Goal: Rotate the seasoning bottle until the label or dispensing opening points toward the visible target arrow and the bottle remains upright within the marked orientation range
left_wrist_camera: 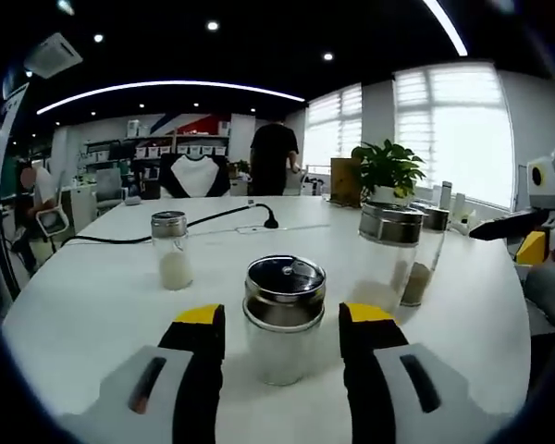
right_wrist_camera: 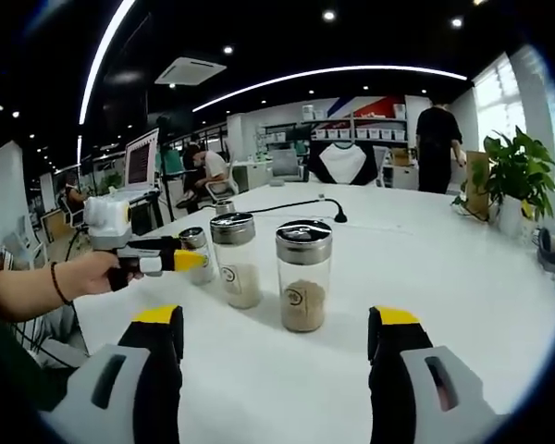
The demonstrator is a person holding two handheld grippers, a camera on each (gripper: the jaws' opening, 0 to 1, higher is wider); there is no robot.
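Observation:
A glass seasoning bottle (left_wrist_camera: 283, 291) with a shiny metal lid and pale contents stands upright on the white table (left_wrist_camera: 102, 305). It sits between the yellow-tipped jaws of my left gripper (left_wrist_camera: 285, 316). The jaws are open, with a small gap on each side of the glass. In the right gripper view, a hand holds the left gripper (right_wrist_camera: 192, 260) around that bottle (right_wrist_camera: 197, 242). My right gripper (right_wrist_camera: 277, 320) is open and holds nothing. Its jaws point at a bottle of brown seasoning (right_wrist_camera: 303, 277) a short way ahead. The right gripper (left_wrist_camera: 488, 228) also enters from the far right.
More upright bottles stand around: one with white powder (left_wrist_camera: 171, 252), a pair at right (left_wrist_camera: 389, 250), one with pale grains (right_wrist_camera: 236, 261). A black cable (left_wrist_camera: 213, 220) crosses the far table. A potted plant (left_wrist_camera: 387, 171) and people stand beyond.

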